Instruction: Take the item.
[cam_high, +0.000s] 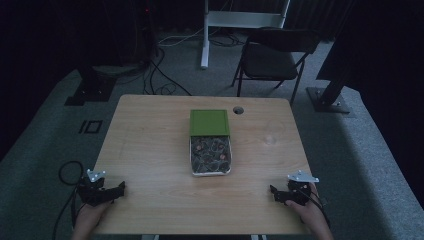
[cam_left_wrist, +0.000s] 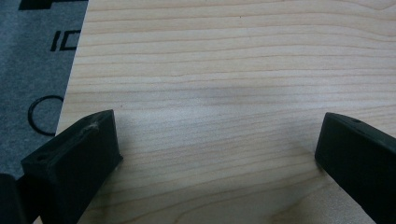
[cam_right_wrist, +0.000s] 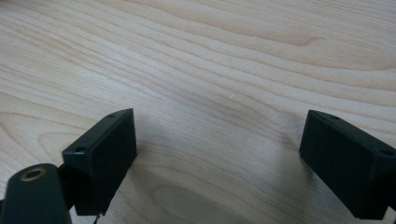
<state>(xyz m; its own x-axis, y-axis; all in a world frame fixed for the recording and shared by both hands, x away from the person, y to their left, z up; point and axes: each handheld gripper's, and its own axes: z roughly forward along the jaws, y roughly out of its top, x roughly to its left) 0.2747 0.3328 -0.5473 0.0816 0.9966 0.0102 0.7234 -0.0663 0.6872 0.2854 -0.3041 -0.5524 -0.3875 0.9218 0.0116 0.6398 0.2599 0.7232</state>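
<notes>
My left gripper (cam_high: 121, 188) and right gripper (cam_high: 273, 191) rest spread and empty at the surface's (cam_high: 150, 150) near corners, the centre box (cam_high: 210, 156) untouched.

box (cam_high: 210, 156) | open, small dark parts inside | green lid (cam_high: 209, 122) behind, touching

The black two-jaw left gripper (cam_high: 120, 188) rests near the table's near-left corner, the black right gripper (cam_high: 273, 191) near its near-right corner, both jaws wide apart.

Black tongs (cam_high: 121, 189), grey triangular plates, trailing cables
</notes>
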